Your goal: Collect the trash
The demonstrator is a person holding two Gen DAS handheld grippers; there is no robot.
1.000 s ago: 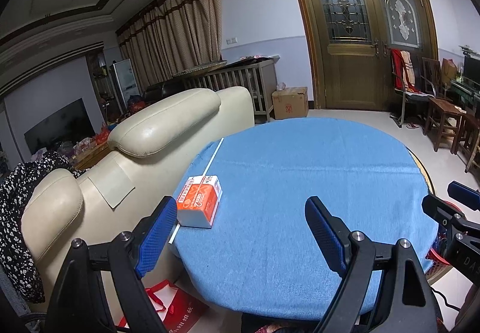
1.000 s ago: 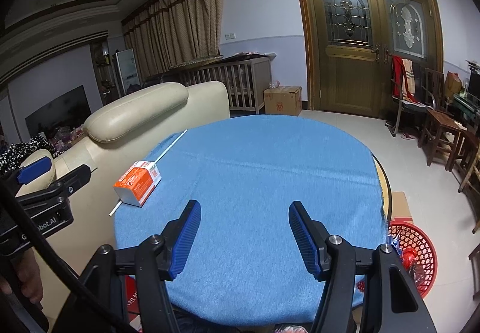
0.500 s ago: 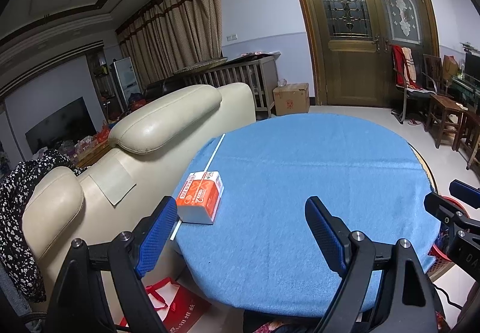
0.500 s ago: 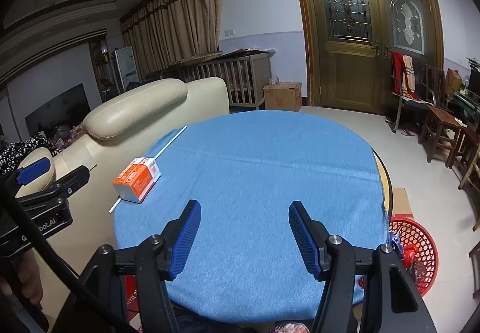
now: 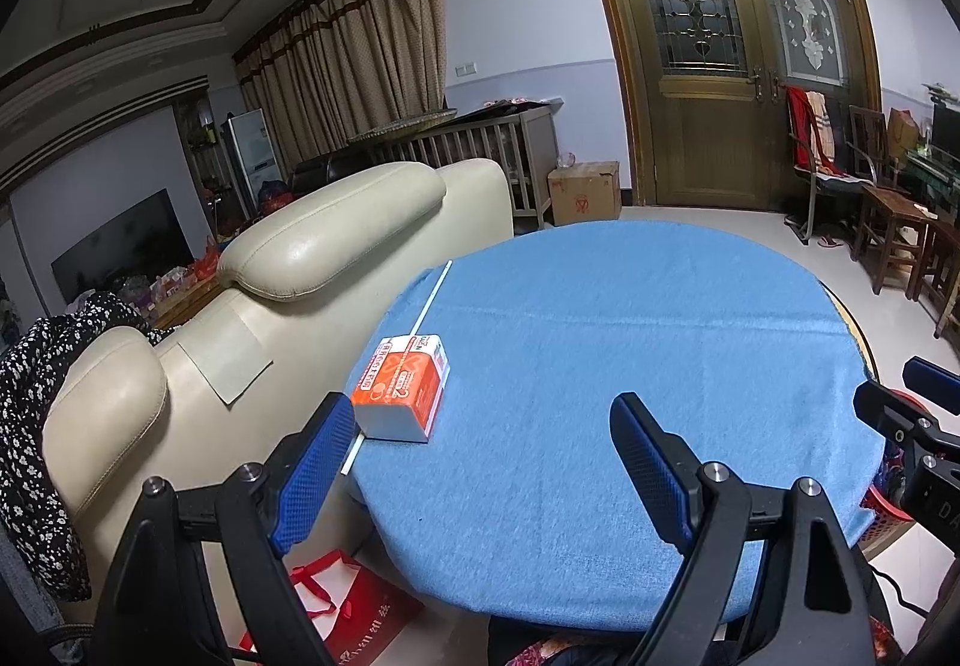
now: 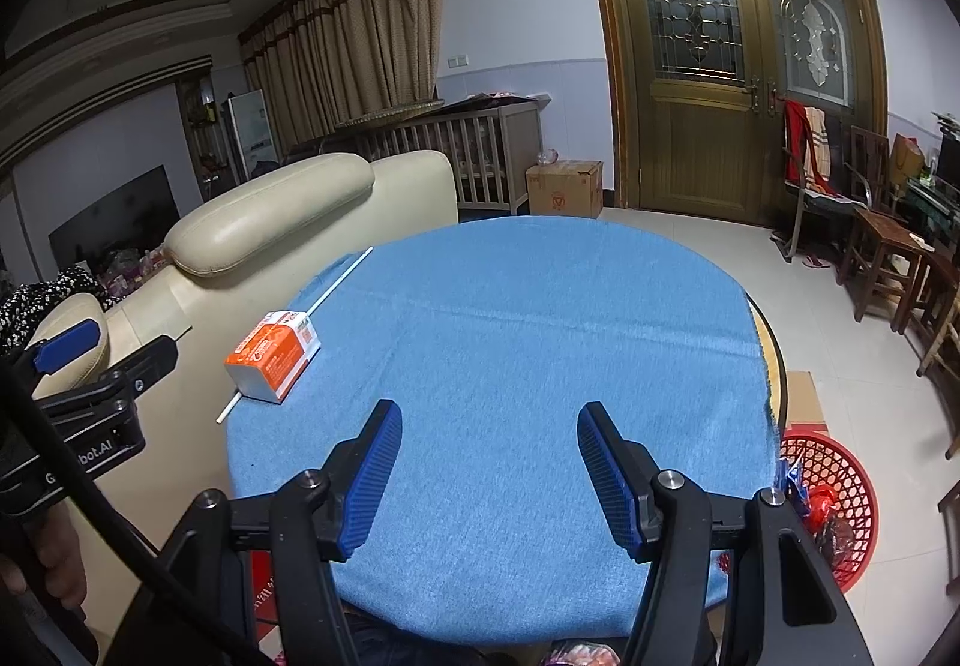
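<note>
Left gripper [image 5: 480,462] sits at the bottom of the left wrist view, jaws released and wide apart, nothing between them, above the near edge of the round desk [image 5: 630,366] with its blue cloth. Right gripper [image 6: 489,477] at the bottom of the right wrist view, jaws also released, narrower gap, nothing gripped, blue cloth showing between the pads. The orange-and-white carton [image 5: 403,387] lies flat at the desk's left edge, left of centre in the left wrist frame, just beyond the left gripper's left pad; touching or not, cannot tell. A thin white stick [image 5: 432,294] runs along the same edge, from under or beside the carton toward upper centre. In the right wrist view the carton [image 6: 273,363] is at centre left, well apart from the right jaws. Red mesh basket [image 6: 837,492] on the floor at lower right, coloured wrappers inside. Cream sofa [image 5: 288,270] just beside the desk on the left.
</note>
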